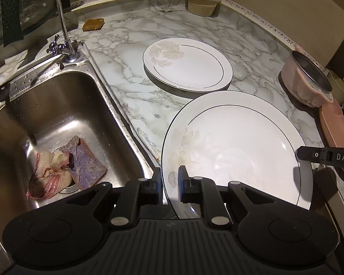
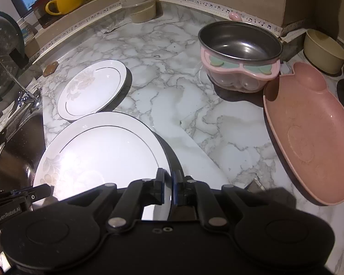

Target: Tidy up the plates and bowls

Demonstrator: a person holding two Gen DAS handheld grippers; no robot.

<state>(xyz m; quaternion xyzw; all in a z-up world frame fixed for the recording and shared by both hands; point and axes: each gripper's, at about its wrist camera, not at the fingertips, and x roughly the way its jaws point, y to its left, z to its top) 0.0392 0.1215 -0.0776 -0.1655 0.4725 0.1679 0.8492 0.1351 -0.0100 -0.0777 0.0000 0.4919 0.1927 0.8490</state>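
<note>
we hold the big plate (image 1: 236, 146) by its rim, left gripper (image 1: 169, 181) and right gripper (image 2: 169, 189) both pinching it; keep it level, lower evenly onto the small plate (image 1: 187, 64).

- The near rim of the big plate (image 1: 236, 151) is hidden behind the left gripper (image 1: 169, 183).
- Right of the big plate, the pink tray (image 2: 309, 135) is cut off by the picture's edge.
- Left of the big plate, the sink (image 1: 57, 105) is cut off, and the cloth (image 1: 68, 167) in it covers its drain.
</note>
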